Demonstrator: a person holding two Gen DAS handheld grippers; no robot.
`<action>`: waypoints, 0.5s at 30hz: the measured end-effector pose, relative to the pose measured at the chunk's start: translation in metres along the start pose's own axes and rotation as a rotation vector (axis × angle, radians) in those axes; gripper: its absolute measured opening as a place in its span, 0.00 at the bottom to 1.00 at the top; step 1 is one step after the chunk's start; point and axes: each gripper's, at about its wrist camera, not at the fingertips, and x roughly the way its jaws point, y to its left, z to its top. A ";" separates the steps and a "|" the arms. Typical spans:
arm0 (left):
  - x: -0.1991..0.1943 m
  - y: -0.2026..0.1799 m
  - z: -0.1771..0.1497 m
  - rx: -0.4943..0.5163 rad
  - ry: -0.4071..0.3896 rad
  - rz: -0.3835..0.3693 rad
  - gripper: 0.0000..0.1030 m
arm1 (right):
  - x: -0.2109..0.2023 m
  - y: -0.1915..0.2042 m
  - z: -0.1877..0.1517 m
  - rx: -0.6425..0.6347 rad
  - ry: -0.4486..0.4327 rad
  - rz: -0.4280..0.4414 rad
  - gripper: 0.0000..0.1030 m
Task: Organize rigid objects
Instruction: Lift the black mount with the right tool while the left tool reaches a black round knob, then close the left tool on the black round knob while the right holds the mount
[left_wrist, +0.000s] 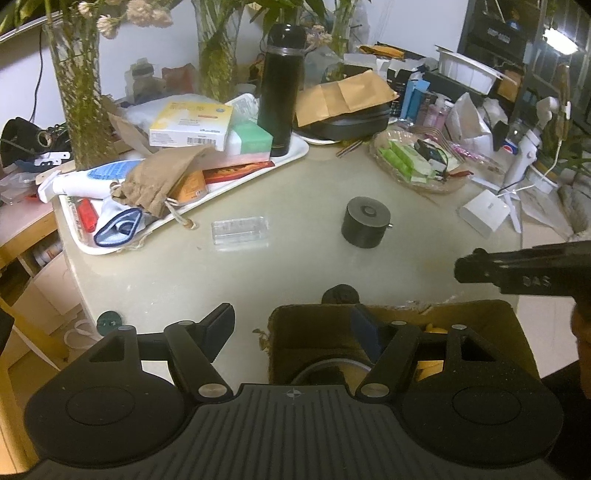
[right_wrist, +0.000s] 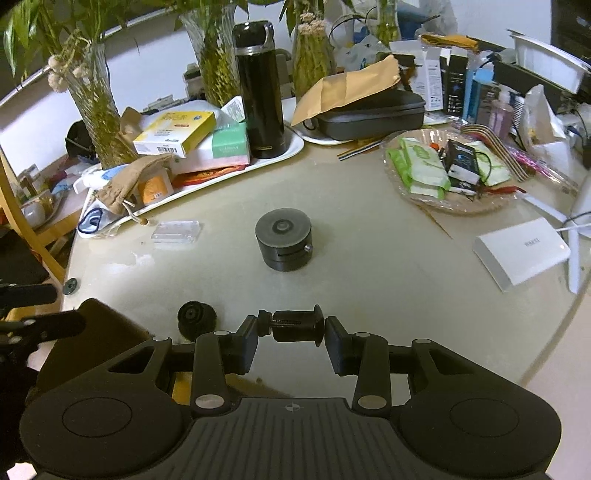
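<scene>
My right gripper (right_wrist: 291, 332) is shut on a small black screw clamp (right_wrist: 293, 326), held just above the table's near edge. My left gripper (left_wrist: 295, 325) is open above a brown cardboard box (left_wrist: 472, 317) at the table's near edge; its right finger reaches into the box. The box holds a round grey item and something yellow. A black cylinder (left_wrist: 365, 221) (right_wrist: 283, 238) stands mid-table. A clear plastic case (left_wrist: 240, 230) (right_wrist: 176, 230) lies left of it. A small black wheel (right_wrist: 195, 319) (left_wrist: 340, 294) lies near the box.
A white tray (left_wrist: 295, 157) with boxes, a cloth pouch and a black flask (left_wrist: 281, 88) fills the back left. A glass dish (right_wrist: 454, 206) of packets and a white box (right_wrist: 521, 253) sit right. Vases stand behind.
</scene>
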 end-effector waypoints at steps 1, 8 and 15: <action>0.002 -0.001 0.001 0.002 0.004 -0.005 0.67 | -0.003 -0.001 -0.002 0.002 -0.006 0.003 0.41; 0.021 -0.009 0.018 0.030 0.030 -0.032 0.67 | -0.021 -0.009 -0.013 0.023 -0.029 -0.001 0.41; 0.049 -0.027 0.036 0.076 0.091 -0.040 0.67 | -0.030 -0.023 -0.018 0.065 -0.044 -0.006 0.41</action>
